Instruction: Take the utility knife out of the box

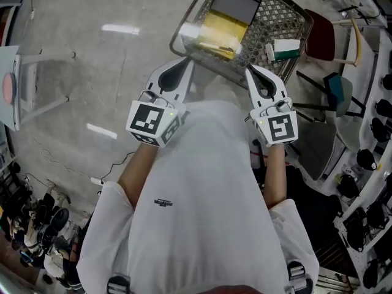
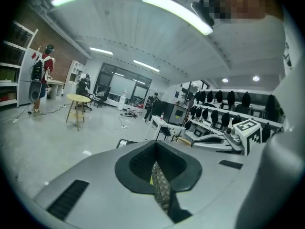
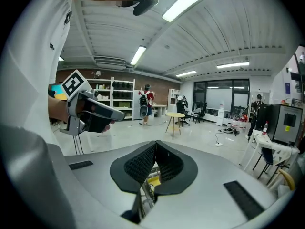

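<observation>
In the head view I hold both grippers out before a white shirt, just short of a wire-mesh cart (image 1: pixel 278 14). A yellow box (image 1: pixel 220 32), a dark flat box (image 1: pixel 237 2) and a green and white pack (image 1: pixel 285 49) lie in the cart. No utility knife shows in any view. My left gripper (image 1: pixel 185 64) points at the cart's near rim; its jaws are shut and empty (image 2: pixel 155 147). The right gripper (image 1: pixel 252 71) is also shut with nothing in it (image 3: pixel 156 148). Mesh and a bit of yellow show below each pair of pads.
A red chair (image 1: pixel 321 35) and a teal chair (image 1: pixel 338 92) stand right of the cart. Racks with black gear (image 1: pixel 367 159) line the right side. A white stand (image 1: pixel 18 84) is at the left. Farther off are a round yellow table (image 2: pixel 77 99) and a person (image 2: pixel 40 78).
</observation>
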Demonstrator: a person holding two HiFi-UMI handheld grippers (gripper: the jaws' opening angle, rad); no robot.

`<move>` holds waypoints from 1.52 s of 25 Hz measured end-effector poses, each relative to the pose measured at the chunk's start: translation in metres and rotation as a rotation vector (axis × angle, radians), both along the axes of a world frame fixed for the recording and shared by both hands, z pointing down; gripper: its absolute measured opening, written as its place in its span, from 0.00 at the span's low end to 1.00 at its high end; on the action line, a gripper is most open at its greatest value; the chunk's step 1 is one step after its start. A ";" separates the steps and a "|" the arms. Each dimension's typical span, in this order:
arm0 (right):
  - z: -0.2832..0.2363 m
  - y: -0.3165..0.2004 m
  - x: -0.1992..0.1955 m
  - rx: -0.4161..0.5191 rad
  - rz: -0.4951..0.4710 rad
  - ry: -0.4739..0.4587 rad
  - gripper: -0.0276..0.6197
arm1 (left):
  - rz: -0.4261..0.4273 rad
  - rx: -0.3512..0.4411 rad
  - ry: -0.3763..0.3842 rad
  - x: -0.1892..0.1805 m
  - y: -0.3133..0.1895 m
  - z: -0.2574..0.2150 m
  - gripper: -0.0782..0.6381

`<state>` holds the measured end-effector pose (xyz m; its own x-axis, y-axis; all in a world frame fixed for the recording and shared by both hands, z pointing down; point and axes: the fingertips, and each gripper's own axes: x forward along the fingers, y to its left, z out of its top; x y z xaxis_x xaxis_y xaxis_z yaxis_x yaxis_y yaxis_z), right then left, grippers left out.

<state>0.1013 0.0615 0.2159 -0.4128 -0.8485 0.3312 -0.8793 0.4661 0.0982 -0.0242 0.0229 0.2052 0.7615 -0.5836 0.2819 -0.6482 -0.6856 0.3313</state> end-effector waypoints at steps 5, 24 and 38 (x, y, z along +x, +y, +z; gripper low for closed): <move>0.019 -0.024 0.014 -0.050 -0.019 -0.006 0.04 | -0.012 -0.040 -0.019 0.012 -0.020 0.012 0.11; 0.105 -0.067 0.015 -0.205 -0.246 0.129 0.10 | -0.013 -0.096 -0.076 0.031 -0.039 0.058 0.11; 0.198 -0.092 0.006 -0.339 -0.543 0.294 0.23 | 0.014 -0.154 -0.098 0.044 -0.049 0.118 0.11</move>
